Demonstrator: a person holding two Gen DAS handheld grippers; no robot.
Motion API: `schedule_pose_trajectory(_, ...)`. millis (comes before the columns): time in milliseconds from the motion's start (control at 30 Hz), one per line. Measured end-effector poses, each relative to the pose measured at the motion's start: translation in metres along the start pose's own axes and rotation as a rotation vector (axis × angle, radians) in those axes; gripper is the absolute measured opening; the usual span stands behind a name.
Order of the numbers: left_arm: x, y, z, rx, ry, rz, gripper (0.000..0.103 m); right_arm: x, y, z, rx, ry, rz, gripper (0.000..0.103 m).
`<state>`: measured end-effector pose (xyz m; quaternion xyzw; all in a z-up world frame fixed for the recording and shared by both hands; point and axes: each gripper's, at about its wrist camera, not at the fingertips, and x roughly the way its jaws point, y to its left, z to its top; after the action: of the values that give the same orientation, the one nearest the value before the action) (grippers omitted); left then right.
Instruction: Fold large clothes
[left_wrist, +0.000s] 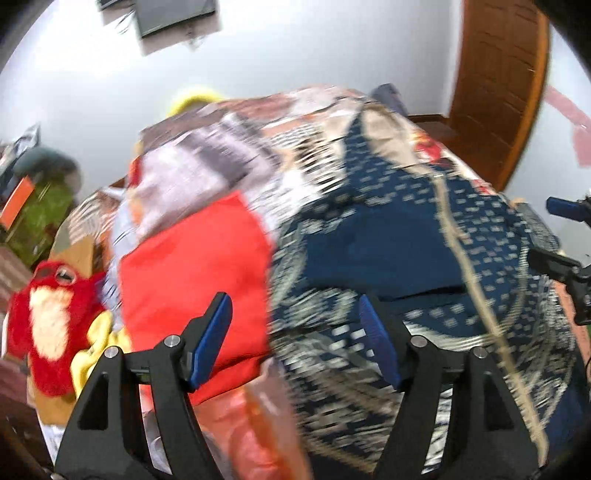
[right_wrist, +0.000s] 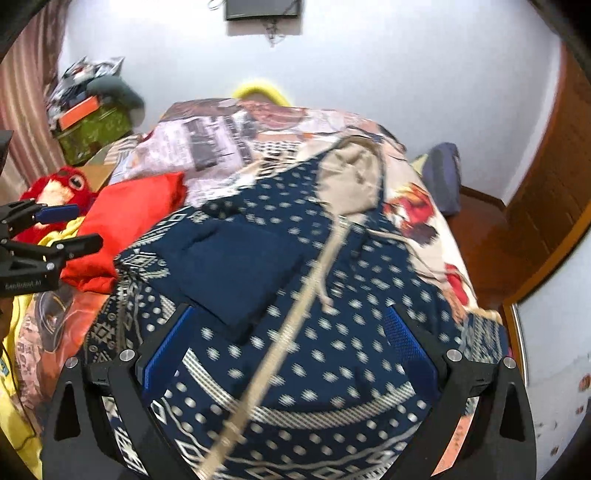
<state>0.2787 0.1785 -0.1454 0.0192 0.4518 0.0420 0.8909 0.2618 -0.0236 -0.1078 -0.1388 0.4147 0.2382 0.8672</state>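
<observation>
Navy patterned garment (right_wrist: 295, 295) lay spread over the bed (right_wrist: 417, 206), w/ a dark blue folded piece (right_wrist: 236, 266) on its middle. Left gripper (left_wrist: 295, 339) hung above its edge by the red cloth (left_wrist: 192, 280), fingers apart, nothing btwn them. Right gripper (right_wrist: 291, 354) also wide apart, over the near hem, empty. Looked like a gap btwn folds; next move prob needs both to pinch the near hem corners & carry them across.

Left gripper (left_wrist: 295, 339) and right gripper (right_wrist: 288, 350), jaws apart, empty.
</observation>
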Motion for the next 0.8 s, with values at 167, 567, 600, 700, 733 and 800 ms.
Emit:
schedule_pose_trajectory(167,0.026,0.041,-0.027,-0.066,0.064,0.031,0.07,0.028,0.041,0.013,-0.084,0.028,0.035,0.1)
schedule_pose_trajectory(567,0.083,0.064,-0.056,-0.16,0.167,-0.1,0.07,0.112,0.106,0.03,-0.18,0.136,0.095,0.089)
schedule_pose_trajectory(600,0.086,0.064,-0.056,-0.166,0.172,-0.114,0.07,0.117,0.109,0.031,-0.176,0.146,0.108,0.086)
schedule_pose_trajectory(700,0.094,0.063,-0.057,-0.182,0.177,-0.137,0.07,0.135,0.114,0.033,-0.179,0.175,0.141,0.078)
schedule_pose_trajectory(733,0.097,0.063,-0.057,-0.185,0.177,-0.138,0.07,0.139,0.116,0.033,-0.183,0.184,0.146,0.071)
schedule_pose_trajectory(800,0.101,0.062,-0.057,-0.193,0.177,-0.134,0.07,0.148,0.12,0.032,-0.194,0.202,0.163,0.061)
